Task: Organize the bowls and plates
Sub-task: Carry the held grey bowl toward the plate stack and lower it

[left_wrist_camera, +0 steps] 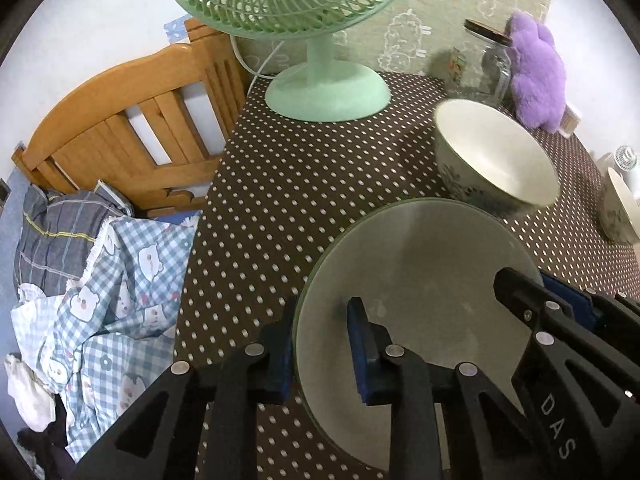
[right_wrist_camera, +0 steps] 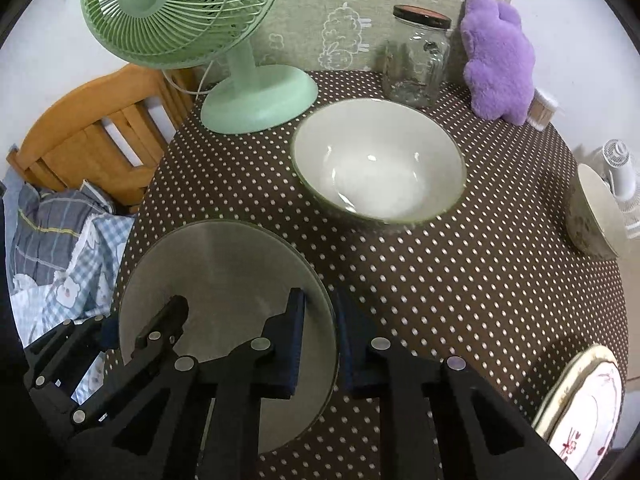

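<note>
Both grippers are clamping the same pale green glass plate, which is sitting at the near left part of the bench covered in a brown dotted cloth. The left gripper is pinching the plate's left rim between its nearly closed blue pads, one pad outside the edge and one over the plate's face. The right gripper is gripping the opposite, right rim in the same way, its jaws closed down on the glass edge.

Just beyond the plate, a large white bowl with a green rim is standing upright. A smaller floral bowl is sitting well apart at the right edge, and a patterned white plate is lying at the near right corner. A green desk fan, a lidded glass jar and a purple plush toy are lining the back of the bench.
</note>
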Tool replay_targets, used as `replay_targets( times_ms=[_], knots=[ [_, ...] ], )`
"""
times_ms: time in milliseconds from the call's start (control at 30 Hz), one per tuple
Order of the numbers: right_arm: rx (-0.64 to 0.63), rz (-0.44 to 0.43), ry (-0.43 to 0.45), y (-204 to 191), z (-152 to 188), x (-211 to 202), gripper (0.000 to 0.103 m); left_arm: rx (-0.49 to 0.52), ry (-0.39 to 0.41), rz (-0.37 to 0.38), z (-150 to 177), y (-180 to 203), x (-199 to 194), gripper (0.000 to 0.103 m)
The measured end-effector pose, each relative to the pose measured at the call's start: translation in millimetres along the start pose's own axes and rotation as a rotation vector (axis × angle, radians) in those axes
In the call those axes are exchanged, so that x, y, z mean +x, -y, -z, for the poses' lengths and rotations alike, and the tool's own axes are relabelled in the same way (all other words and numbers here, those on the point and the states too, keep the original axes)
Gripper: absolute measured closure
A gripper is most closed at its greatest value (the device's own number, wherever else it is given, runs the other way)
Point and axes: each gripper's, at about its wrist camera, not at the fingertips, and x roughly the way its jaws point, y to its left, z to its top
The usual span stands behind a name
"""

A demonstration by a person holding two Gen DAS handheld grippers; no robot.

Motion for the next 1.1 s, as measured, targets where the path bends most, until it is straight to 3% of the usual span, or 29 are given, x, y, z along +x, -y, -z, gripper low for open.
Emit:
replay_targets(
  times_ms=[733, 1100],
  knots=[
    [0.072, 0.043, -0.037, 79.3, 73.0, -58.0, 0.084, 0.044, -0.035, 0.045, 61.1, 81.7, -51.3, 0.081],
    [0.09, 0.048, -0.08, 110.9, 107.1, -60.8, 0.084, 0.085, -0.085, 0.048, 90.1, 115.4, -52.9, 0.081]
  ],
)
